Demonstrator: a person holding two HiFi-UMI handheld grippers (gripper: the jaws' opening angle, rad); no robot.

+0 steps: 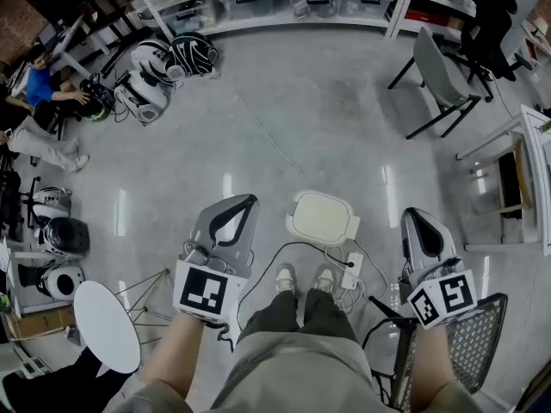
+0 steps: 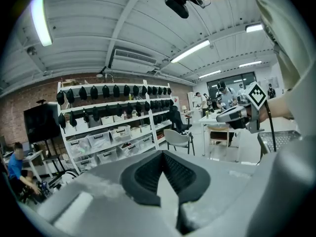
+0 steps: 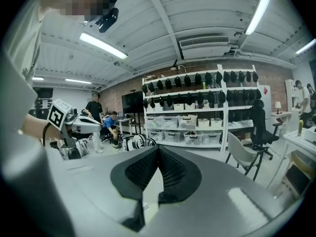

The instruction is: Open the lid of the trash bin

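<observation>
The trash bin [image 1: 323,218] stands on the floor just ahead of my feet, and its cream, rounded-square lid lies flat and closed. My left gripper [image 1: 244,206] is held to the bin's left, apart from it, jaws together on nothing. My right gripper [image 1: 417,219] hangs to the bin's right, also shut and empty. Both point level out into the room, so the bin is absent from both gripper views. In the left gripper view the pads [image 2: 148,174] meet at the tip, and the right gripper [image 2: 232,113] shows across from them. The right gripper view shows the same closed pads [image 3: 170,172].
A white power strip [image 1: 351,269] and black cables lie by my shoes. A small round white table [image 1: 108,323] stands at lower left, a black mesh chair [image 1: 472,334] at lower right. A grey chair [image 1: 439,69], shelves of bins [image 1: 258,3], floor equipment [image 1: 159,71] and a seated person [image 1: 39,89] lie farther off.
</observation>
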